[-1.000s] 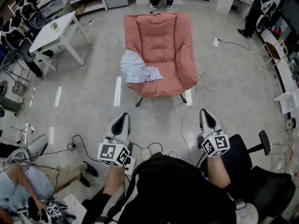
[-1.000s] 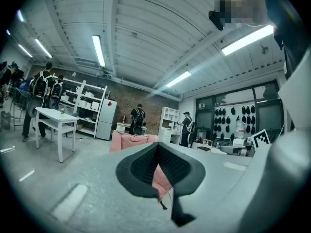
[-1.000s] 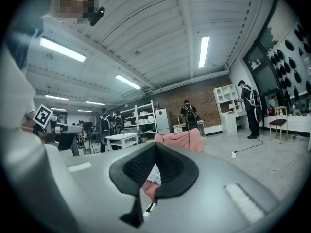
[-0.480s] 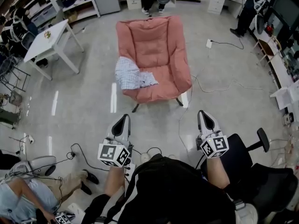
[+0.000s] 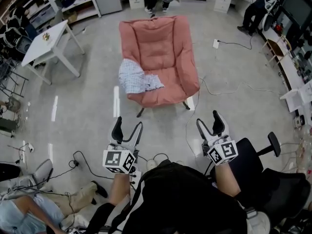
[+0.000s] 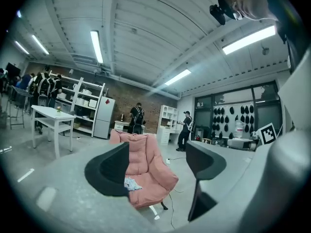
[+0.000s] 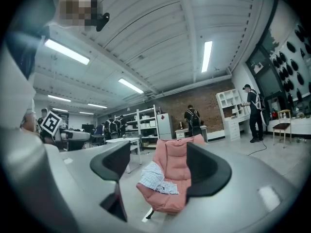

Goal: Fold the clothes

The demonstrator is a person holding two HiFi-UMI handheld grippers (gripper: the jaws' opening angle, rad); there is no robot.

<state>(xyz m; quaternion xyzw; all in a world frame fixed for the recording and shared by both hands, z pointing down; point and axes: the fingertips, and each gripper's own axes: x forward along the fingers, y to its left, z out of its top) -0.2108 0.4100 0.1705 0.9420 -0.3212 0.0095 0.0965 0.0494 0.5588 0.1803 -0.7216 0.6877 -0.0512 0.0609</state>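
Observation:
A crumpled blue-and-white checked shirt (image 5: 138, 77) lies on the front left of a pink armchair's (image 5: 165, 43) seat and hangs over its edge. Both grippers are held level well short of the chair, pointing at it. My left gripper (image 5: 127, 126) and my right gripper (image 5: 208, 122) are open; their jaws have just been opening, with nothing between them. The left gripper view frames the chair (image 6: 141, 154) and the shirt (image 6: 132, 183) between the left gripper's (image 6: 158, 163) dark pads. Between the right gripper's (image 7: 160, 166) pads, the right gripper view shows the shirt (image 7: 154, 176) on the chair (image 7: 176, 161).
A white table (image 5: 46, 40) stands to the far left. Cables (image 5: 229, 89) trail over the floor right of the armchair, and more run near my feet. A black office chair (image 5: 261, 167) is close on my right. People stand by the back shelves, and one sits at lower left (image 5: 24, 213).
Both grippers' jaws have gone from shut to open. The armchair sits slightly further left in the head view than a second ago.

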